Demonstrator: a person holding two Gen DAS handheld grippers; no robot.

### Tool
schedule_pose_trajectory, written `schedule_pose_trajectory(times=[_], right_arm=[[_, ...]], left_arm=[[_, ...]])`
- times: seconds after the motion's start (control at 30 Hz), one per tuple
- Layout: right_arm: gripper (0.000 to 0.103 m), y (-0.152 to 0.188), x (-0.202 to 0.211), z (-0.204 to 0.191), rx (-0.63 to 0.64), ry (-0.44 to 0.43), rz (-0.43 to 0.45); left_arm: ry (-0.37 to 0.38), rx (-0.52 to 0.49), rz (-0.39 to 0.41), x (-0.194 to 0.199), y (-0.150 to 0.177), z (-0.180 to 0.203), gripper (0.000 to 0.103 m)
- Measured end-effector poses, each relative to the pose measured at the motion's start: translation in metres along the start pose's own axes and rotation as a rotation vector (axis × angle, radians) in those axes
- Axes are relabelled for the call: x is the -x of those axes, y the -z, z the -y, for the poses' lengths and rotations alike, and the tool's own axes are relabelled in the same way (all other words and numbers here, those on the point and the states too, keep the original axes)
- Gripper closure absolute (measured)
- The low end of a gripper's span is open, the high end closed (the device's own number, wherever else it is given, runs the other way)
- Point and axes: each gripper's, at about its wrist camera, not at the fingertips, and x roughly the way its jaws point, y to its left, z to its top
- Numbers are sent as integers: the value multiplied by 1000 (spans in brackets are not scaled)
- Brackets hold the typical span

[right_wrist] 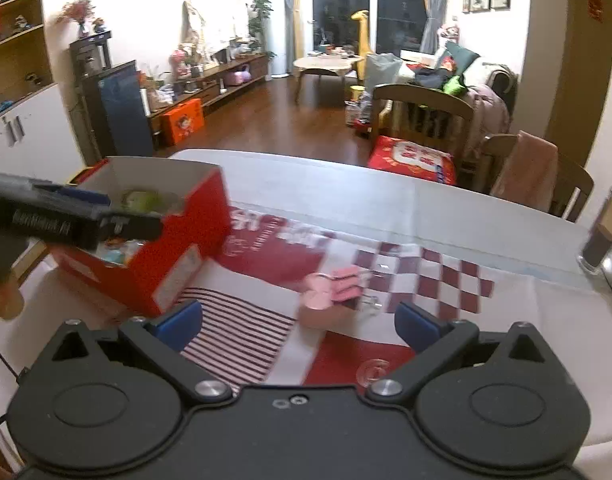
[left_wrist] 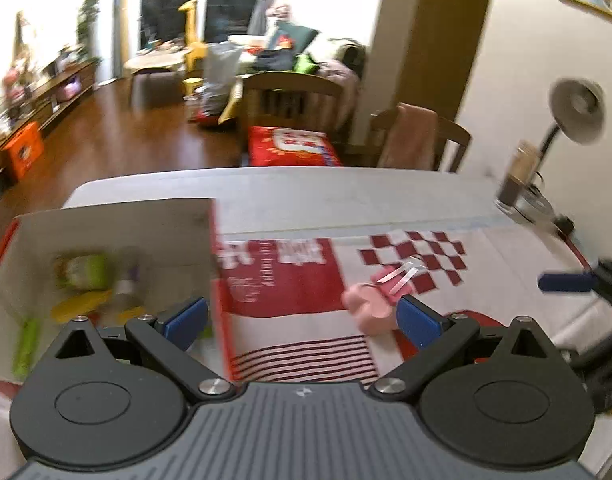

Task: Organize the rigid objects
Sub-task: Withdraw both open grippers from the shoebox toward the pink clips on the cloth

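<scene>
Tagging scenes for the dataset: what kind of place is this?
Most likely a home, an open living and dining room. A dining table with wooden chairs sits in front; behind are a sofa piled with clothes and a low TV cabinet.

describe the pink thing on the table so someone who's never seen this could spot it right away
Start at the open red cardboard box on the table's left side and move right across the red and white printed cloth. At the edge of its checkered patch lies the small pink object, beside silvery metal strips. Nothing else loose on the cloth is pink.
</scene>
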Motion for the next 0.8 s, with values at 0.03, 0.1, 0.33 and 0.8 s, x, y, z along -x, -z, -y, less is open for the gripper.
schedule_pose_trajectory(times=[0.03, 0.1, 0.33, 0.8], right_arm=[[1, 0, -2, 6, -4, 7, -3], [1, 1, -6, 18, -17, 20, -12], [1, 1, -31, 49, -61, 34, -56], [7, -15, -101, 65, -111, -24, -150]], left_arm=[[2, -13, -2, -5, 3, 9, 2], [3, -24, -5, -14, 7, 21, 2], [-2, -43, 2, -48, 21, 57, 2], [-73, -121, -50, -120, 40, 82, 2]])
